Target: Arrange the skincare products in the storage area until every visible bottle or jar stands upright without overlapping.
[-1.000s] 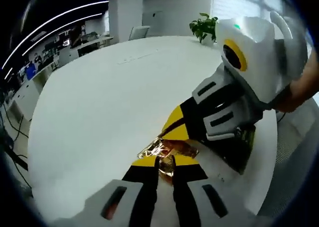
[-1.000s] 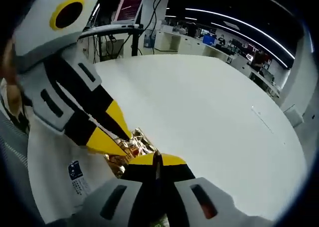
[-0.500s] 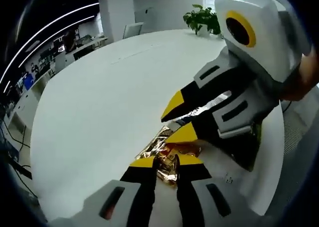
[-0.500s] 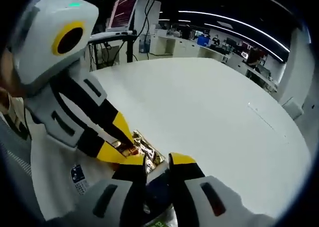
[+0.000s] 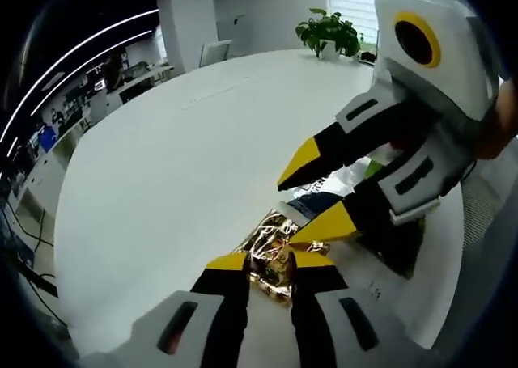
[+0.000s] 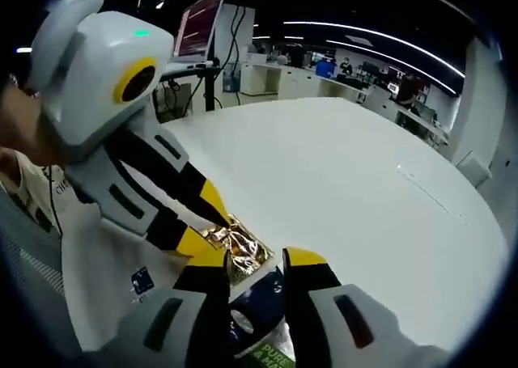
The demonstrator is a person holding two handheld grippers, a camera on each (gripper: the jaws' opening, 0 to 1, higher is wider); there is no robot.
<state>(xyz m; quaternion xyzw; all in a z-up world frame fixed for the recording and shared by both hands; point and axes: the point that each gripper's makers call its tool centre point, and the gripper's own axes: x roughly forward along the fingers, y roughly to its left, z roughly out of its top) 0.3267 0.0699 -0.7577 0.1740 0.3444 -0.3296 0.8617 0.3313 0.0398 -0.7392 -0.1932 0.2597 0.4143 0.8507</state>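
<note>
Left hand-held gripper [image 5: 269, 260] pinches a crinkled gold foil packet [image 5: 271, 251] on the white table [image 5: 162, 174] — right hand-held gripper [image 6: 255, 259] spread apart, straddling a dark-labelled packet [image 6: 263, 303].

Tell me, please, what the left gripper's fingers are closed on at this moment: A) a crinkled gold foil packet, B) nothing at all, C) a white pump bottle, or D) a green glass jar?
A: in the left gripper view, the left gripper has its yellow-tipped fingers pinched on the crinkled gold foil packet, which lies on the white round table.
</note>
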